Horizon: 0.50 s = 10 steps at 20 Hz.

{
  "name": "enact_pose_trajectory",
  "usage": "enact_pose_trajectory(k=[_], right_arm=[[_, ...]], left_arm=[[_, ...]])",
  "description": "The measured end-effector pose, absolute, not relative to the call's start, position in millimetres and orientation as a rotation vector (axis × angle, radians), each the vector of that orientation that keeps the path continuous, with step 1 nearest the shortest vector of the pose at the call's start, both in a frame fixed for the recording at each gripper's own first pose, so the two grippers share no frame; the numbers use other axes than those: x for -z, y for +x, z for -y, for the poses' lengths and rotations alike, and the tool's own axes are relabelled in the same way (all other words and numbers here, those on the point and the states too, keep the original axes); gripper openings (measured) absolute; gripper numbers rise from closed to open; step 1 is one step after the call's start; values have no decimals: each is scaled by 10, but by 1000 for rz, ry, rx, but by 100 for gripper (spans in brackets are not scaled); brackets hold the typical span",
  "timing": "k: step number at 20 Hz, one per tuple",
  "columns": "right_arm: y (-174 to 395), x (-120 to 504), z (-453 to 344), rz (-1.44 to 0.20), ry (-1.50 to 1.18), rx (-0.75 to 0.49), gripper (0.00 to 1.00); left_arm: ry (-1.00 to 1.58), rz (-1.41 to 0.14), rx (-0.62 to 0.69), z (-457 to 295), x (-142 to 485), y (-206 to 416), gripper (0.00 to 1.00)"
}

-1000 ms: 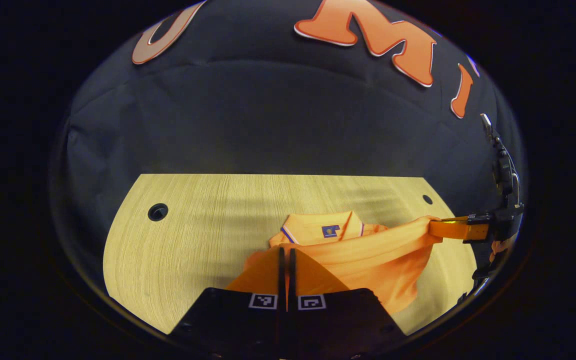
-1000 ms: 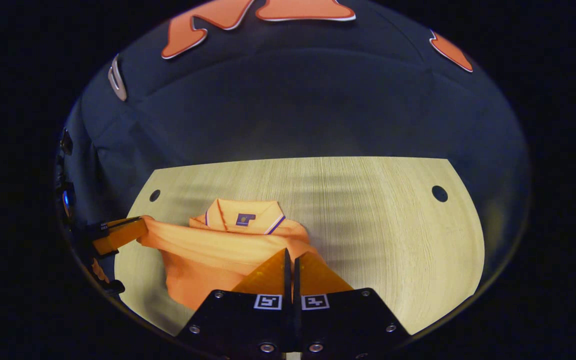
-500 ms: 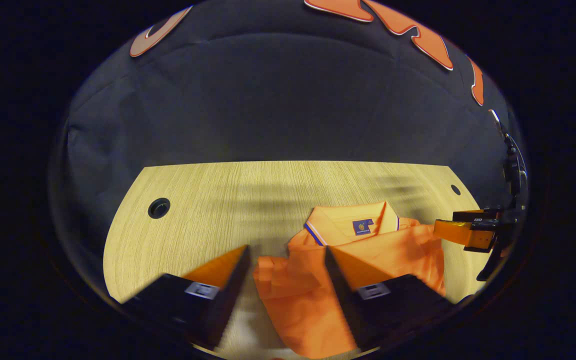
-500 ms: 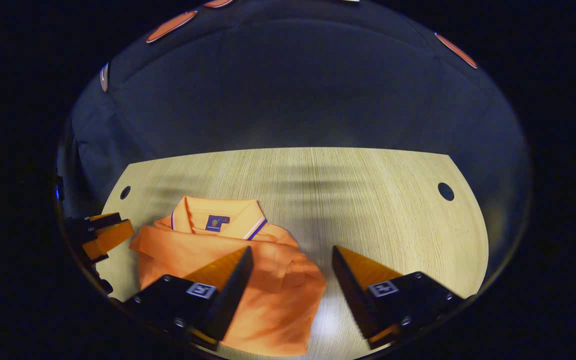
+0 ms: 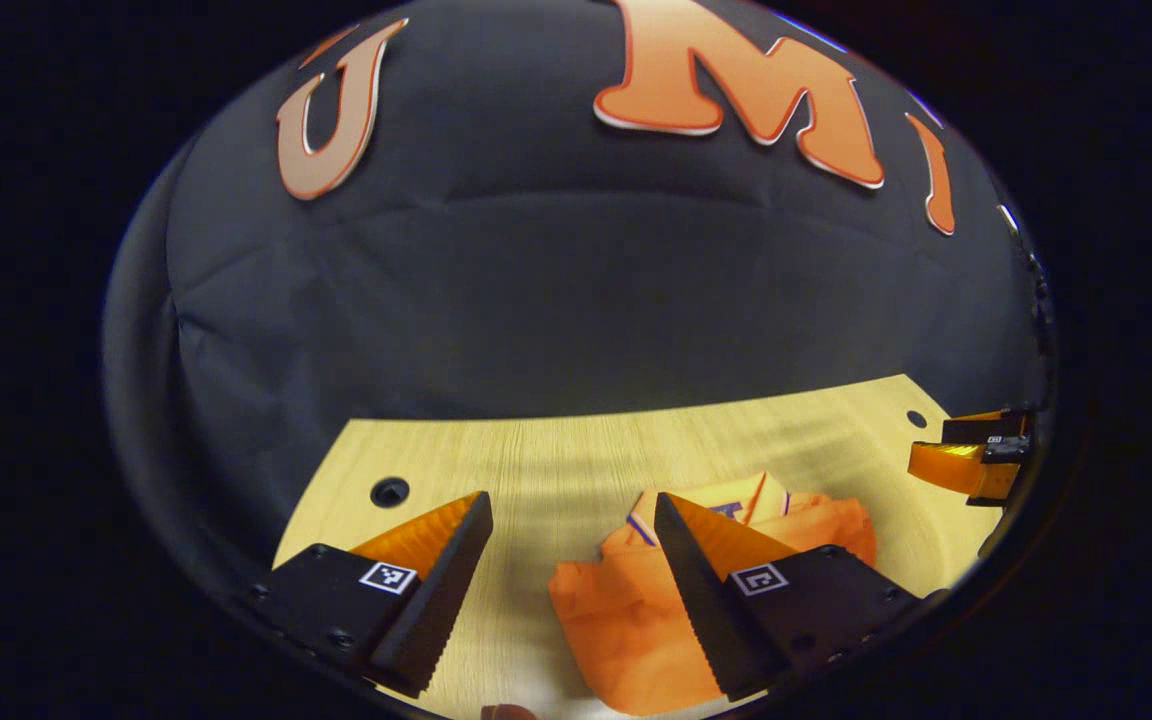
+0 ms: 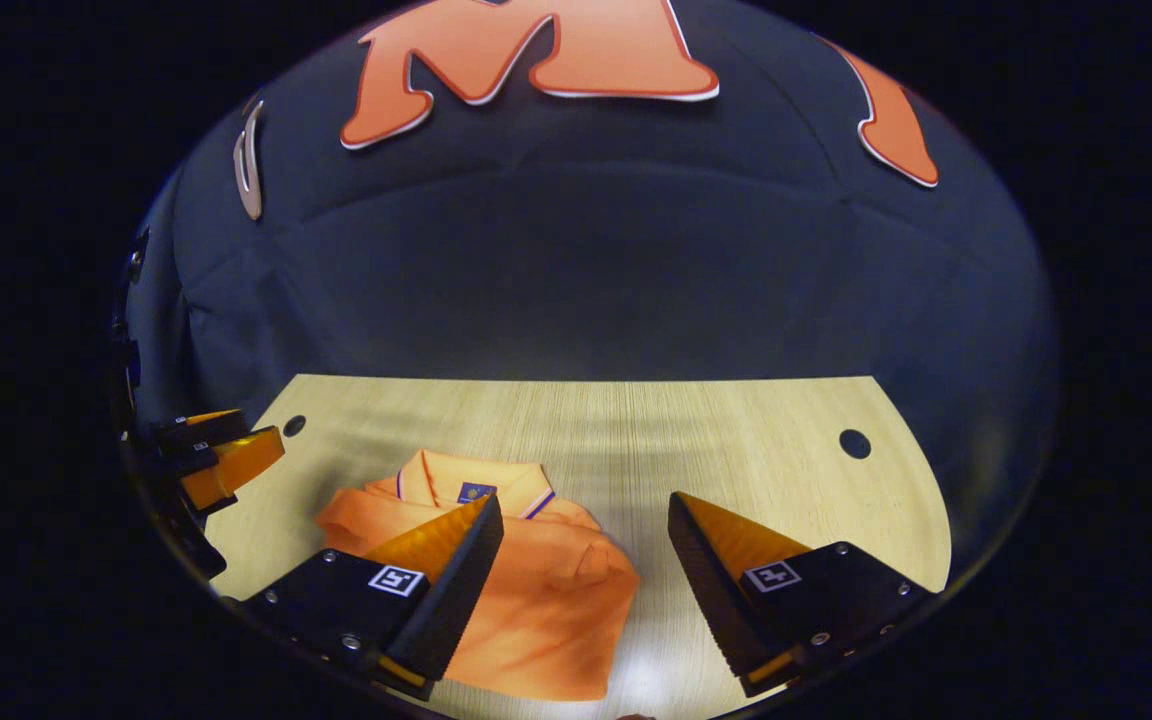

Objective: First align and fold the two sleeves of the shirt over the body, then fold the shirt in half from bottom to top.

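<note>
My left gripper (image 5: 572, 515) hangs spread wide, clear of the orange polo shirt (image 5: 636, 620), which lies folded on the wooden table (image 5: 536, 470) under my right-hand finger. My right gripper (image 6: 584, 515) is equally parted, the shirt (image 6: 546, 600) below its left finger. The knit is soft and rumpled, collar (image 6: 471, 480) striped; the tabletop is pale and grained.
</note>
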State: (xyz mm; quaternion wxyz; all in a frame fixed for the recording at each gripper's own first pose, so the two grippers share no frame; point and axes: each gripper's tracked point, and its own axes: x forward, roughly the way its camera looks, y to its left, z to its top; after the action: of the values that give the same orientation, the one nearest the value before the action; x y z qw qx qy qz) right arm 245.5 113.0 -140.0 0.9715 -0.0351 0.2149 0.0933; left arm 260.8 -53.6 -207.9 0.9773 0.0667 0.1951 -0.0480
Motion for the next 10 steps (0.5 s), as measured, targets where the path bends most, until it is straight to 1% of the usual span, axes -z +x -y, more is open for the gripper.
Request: enact_pose_trajectory(k=[6, 10], right_arm=[[2116, 725, -936, -296, -22, -182, 100], [1704, 214, -785, -189, -3, -191, 100]], left_arm=[[119, -243, 138, 798, 1249, 2262, 98], [92, -124, 133, 844, 700, 1935, 97]])
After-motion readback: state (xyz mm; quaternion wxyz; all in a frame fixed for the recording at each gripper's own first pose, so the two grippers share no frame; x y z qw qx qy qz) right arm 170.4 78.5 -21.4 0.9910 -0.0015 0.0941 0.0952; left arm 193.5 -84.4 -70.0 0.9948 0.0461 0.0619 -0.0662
